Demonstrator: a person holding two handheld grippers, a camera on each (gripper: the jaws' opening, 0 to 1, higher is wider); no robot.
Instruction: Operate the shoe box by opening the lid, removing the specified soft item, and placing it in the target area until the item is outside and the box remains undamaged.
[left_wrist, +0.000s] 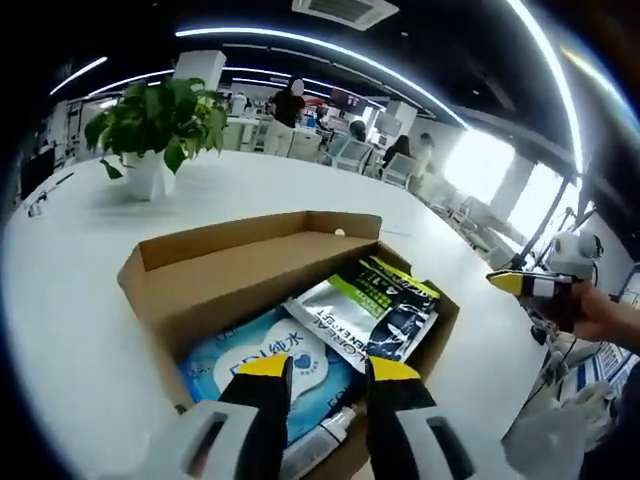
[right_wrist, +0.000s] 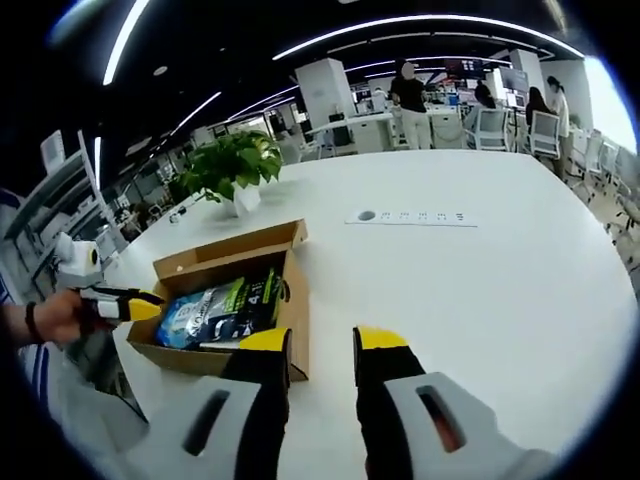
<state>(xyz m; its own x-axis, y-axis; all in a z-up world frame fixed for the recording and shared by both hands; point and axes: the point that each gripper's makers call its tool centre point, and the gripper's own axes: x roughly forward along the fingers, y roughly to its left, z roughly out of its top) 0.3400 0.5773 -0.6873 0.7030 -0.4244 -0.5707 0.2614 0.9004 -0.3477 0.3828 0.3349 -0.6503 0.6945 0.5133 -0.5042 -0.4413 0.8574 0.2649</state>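
An open cardboard shoe box lies on the white table, its lid flap folded back on the far side. Inside lie a blue soft pouch, a green, black and silver pouch and a small tube. My left gripper hovers open just above the box's near end, over the blue pouch, holding nothing. The right gripper enters from the right, off the box. In the right gripper view, my right gripper stands open over bare table beside the box; the left gripper is at the box's left.
A potted plant in a white pot stands beyond the box. A flat white strip lies on the table farther out. People and office chairs are at desks in the background. The table edge runs close on the left.
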